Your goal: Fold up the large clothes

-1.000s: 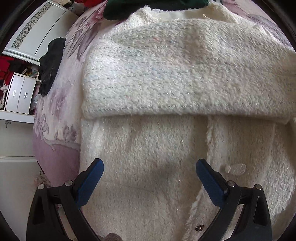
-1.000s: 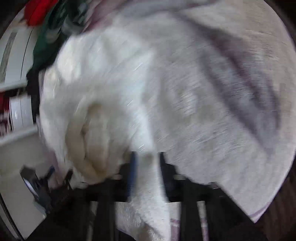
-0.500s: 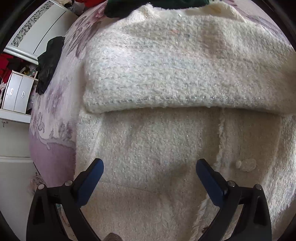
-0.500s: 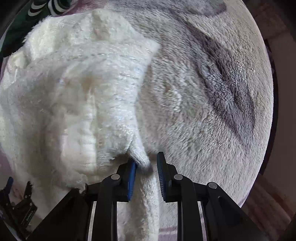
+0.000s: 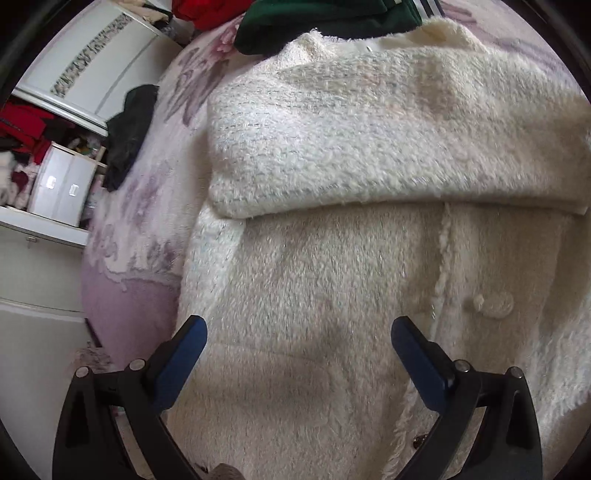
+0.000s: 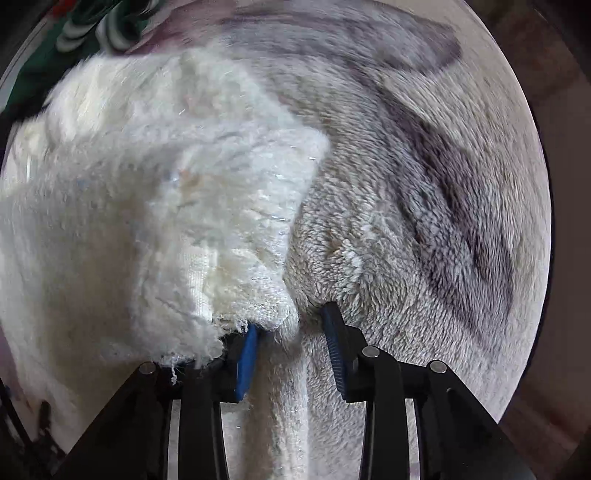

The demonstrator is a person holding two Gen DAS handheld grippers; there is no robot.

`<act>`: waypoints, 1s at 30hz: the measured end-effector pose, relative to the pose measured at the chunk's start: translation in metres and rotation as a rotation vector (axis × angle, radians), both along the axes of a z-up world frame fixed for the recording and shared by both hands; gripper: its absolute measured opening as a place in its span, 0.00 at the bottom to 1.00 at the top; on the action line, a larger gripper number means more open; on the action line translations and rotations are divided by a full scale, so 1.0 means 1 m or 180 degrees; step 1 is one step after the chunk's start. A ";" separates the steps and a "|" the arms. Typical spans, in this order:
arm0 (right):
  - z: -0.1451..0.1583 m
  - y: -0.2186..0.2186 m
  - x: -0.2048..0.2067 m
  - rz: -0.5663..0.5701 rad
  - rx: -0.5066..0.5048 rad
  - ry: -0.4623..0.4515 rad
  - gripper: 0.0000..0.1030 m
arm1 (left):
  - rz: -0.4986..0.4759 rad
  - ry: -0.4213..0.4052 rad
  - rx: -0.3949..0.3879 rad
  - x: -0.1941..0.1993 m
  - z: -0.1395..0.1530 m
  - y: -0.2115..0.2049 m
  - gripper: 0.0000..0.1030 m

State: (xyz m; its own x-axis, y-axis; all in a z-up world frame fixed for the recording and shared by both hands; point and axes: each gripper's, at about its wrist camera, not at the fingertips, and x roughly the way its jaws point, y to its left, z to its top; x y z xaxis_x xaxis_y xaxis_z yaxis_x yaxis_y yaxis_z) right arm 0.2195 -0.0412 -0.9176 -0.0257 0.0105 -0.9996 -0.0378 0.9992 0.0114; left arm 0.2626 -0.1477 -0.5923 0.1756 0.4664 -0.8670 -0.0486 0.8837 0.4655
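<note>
Though blurred, cardigan between right fingers.

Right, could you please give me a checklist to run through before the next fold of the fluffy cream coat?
1. Left gripper open and empty above the fluffy cream coat: ok.
2. Right gripper clear of cloth: not ok; its jaws have just been opening, but a strip of the coat hangs between them.
3. Folded upper layer lying flat across the coat's front: ok.
4. Dark green garment clear of the collar: cannot tell.
5. Hem edges lined up: cannot tell, out of view.
</note>
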 end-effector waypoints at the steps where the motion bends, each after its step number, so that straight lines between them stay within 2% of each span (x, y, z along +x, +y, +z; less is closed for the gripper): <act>1: 0.004 0.004 0.001 0.0209 -0.0061 0.0019 0.36 | -0.0001 0.0028 0.0076 -0.002 -0.001 -0.004 1.00; 4: 0.033 0.007 -0.007 0.0534 -0.0032 0.0199 0.43 | 0.0060 0.0017 0.0263 -0.012 0.008 -0.012 1.00; 6: 0.049 -0.009 -0.021 0.0559 0.0425 0.0451 0.43 | 0.0200 0.0040 0.0259 -0.022 0.017 -0.013 1.00; 8: 0.053 -0.014 -0.040 0.0603 0.0594 0.0700 0.43 | 0.0305 0.0103 0.0286 -0.032 0.021 -0.013 1.00; 10: 0.041 -0.015 -0.073 0.0775 0.0528 0.0938 0.43 | 0.0398 0.0170 0.0333 -0.043 0.022 -0.012 1.00; 12: 0.017 -0.016 -0.116 0.1025 0.0262 0.1282 0.43 | 0.0480 0.0271 0.0370 -0.054 0.020 -0.011 1.00; 13: 0.015 -0.018 -0.128 0.1091 0.0209 0.1300 0.43 | 0.0518 0.0305 0.0379 -0.059 0.019 -0.011 1.00; 15: 0.032 -0.014 -0.136 0.1315 0.0079 0.1038 0.43 | 0.0573 0.0367 0.0406 -0.069 0.017 -0.009 1.00; 17: 0.047 -0.019 -0.127 0.1197 0.0114 0.1049 0.43 | 0.0582 0.0395 0.0444 -0.076 0.015 -0.009 1.00; 19: 0.069 -0.026 -0.118 0.0889 0.0529 0.1061 0.44 | 0.0576 0.0416 0.0460 -0.078 0.014 -0.008 1.00; 21: 0.078 -0.029 -0.110 0.0979 0.0546 0.1032 0.44 | 0.0561 0.0417 0.0447 -0.080 0.013 -0.011 1.00; 23: 0.065 -0.029 -0.114 0.1134 0.0365 0.1180 0.44 | 0.0529 0.0432 0.0436 -0.080 0.011 -0.018 1.00; 25: 0.054 -0.039 -0.126 0.0983 0.0398 0.1338 0.44 | 0.0502 0.0449 0.0395 -0.078 0.009 -0.023 1.00; 26: 0.057 -0.044 -0.124 0.0909 0.0429 0.1349 0.42 | 0.0483 0.0446 0.0385 -0.077 0.009 -0.026 1.00; 28: 0.069 -0.058 -0.123 0.0692 0.0627 0.1398 0.16 | 0.0436 0.0409 0.0381 -0.075 0.011 -0.032 1.00; 30: 0.072 -0.075 -0.123 0.0547 0.0747 0.1409 0.14 | 0.0381 0.0389 0.0386 -0.074 0.011 -0.040 1.00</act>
State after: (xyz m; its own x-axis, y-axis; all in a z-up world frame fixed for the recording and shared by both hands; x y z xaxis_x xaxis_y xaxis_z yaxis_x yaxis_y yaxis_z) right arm 0.0966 -0.1163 -0.8455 -0.4658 0.1911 -0.8640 -0.1416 0.9477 0.2860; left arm 0.1883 -0.1873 -0.5817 0.0096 0.5798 -0.8147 -0.0865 0.8122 0.5770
